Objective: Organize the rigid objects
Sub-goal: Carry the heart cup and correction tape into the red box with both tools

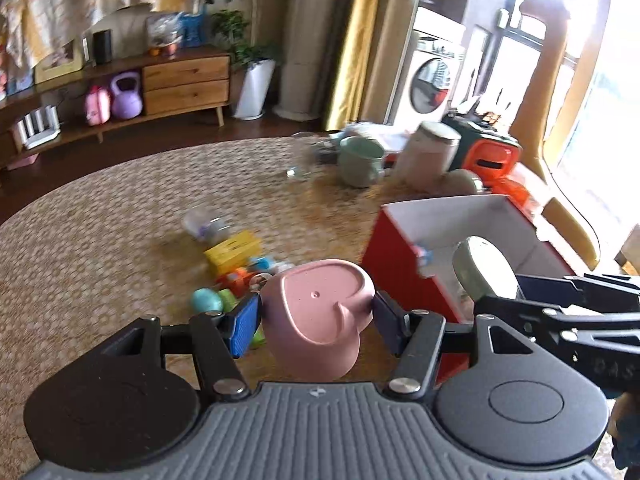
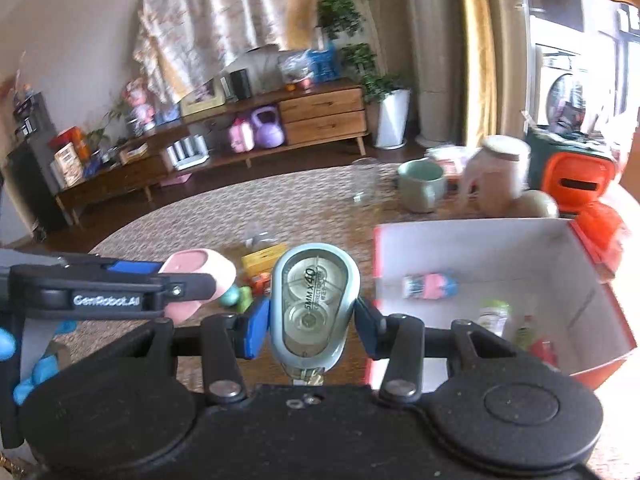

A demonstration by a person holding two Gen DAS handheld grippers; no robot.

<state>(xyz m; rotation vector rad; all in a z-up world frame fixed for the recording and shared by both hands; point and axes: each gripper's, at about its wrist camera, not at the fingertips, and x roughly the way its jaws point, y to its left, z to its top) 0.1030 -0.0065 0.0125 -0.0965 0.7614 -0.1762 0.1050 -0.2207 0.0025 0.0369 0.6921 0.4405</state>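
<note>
Worktop [image 1: 100, 208], round, woven cover. Red box [image 2: 472, 248] is the landmark: open top, white inside, a few small items already lying in it.

Beyond the box: green mug [image 1: 360, 160] and a pale jar [image 1: 428, 156], upright, close together.

Left of the box: loose pile of small toys, a yellow block [image 1: 234, 252] among them.

Left tongs [image 1: 316, 314] clamped on a pink heart-shaped cup [image 1: 320, 316], held inverted, just left of the box and off the worktop.

Right tongs [image 2: 310, 320] clamped on a correction-tape dispenser [image 2: 314, 300], at the box's near-left corner, not yet over the opening.

Risk, as judged: both tools crowd the same corner; a bump could knock either load loose, or the cup could catch the box wall and drop outside.
</note>
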